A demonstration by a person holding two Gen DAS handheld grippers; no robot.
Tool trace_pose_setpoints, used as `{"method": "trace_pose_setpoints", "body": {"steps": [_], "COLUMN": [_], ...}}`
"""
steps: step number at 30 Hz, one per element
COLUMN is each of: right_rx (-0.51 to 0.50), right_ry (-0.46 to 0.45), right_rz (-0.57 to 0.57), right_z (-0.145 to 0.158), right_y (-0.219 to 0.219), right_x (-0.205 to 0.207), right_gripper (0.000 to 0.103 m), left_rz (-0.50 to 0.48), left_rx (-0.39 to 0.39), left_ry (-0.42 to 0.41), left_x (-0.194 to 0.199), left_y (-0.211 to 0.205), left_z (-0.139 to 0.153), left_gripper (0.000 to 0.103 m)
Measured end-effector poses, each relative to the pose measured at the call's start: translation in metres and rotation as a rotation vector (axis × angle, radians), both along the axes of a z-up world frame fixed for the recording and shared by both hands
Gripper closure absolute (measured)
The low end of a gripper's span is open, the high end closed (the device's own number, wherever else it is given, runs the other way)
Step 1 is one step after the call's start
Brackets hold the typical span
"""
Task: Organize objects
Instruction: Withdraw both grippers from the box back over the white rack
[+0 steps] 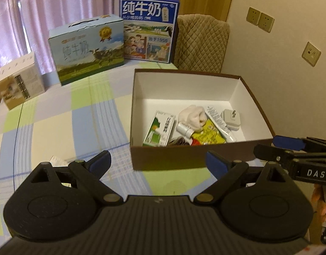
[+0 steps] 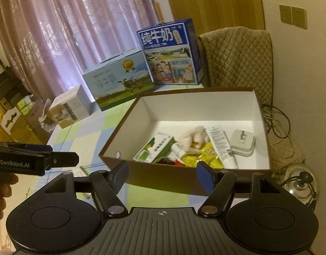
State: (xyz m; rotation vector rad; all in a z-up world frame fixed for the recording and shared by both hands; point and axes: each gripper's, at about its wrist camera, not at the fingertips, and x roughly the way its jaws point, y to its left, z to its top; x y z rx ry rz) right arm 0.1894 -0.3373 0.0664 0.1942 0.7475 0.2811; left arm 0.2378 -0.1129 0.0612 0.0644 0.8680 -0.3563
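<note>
A brown box point(image 1: 184, 72) with a white inside stands open on the checked tablecloth. In it lie a green-and-white carton point(image 1: 159, 128), a white cloth point(image 1: 192, 114), a small white bottle point(image 1: 184, 129), a yellow packet point(image 1: 207, 135), a white tube point(image 1: 218, 121) and a white charger plug point(image 1: 230, 119). My left gripper point(image 1: 158, 162) is open and empty just before the box's near wall. To its right, at the box's near right corner, is my right gripper point(image 1: 286, 142). In its own view the right gripper point(image 2: 163, 175) is open and empty above the box point(image 2: 195, 90).
Two milk cases, light blue point(image 1: 88, 48) and dark blue point(image 1: 148, 27), and a white-and-tan box point(image 1: 18, 85) line the table's far side. A quilted chair back point(image 1: 201, 42) stands behind the brown box. A paper slip point(image 1: 56, 161) lies near my left finger. Cables point(image 2: 278, 123) trail by the wall.
</note>
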Motion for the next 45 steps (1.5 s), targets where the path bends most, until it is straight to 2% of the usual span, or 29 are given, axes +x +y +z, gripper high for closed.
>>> {"method": "trace_pose_setpoints", "body": {"steps": [13, 25, 34, 45], "right_rx": [0.023, 0.005, -0.008, -0.028], "right_ry": [0.044, 0.102, 0.146, 0.156], "right_rz": [0.080, 0.167, 0.231, 0.273], "right_z": [-0.007, -0.035, -0.058, -0.083], "right_y": [0.035, 0.073, 0.104, 0.134], "right_x": [-0.023, -0.033, -0.030, -0.017], "right_gripper": [0.035, 0.035, 0.035, 0.035], "left_rz": [0.093, 0.228, 0.300, 0.336], "left_rx": [-0.007, 0.027, 0.027, 0.017], "left_ry": [0.017, 0.083, 0.125, 0.144], "left_x": [-0.043, -0.072, -0.077, -0.073], "left_y": [0.042, 0.090, 0.117, 0.128], "left_z": [-0.006, -0.036, -0.053, -0.070], "left_gripper": [0.009, 0.009, 0.009, 0.009]}}
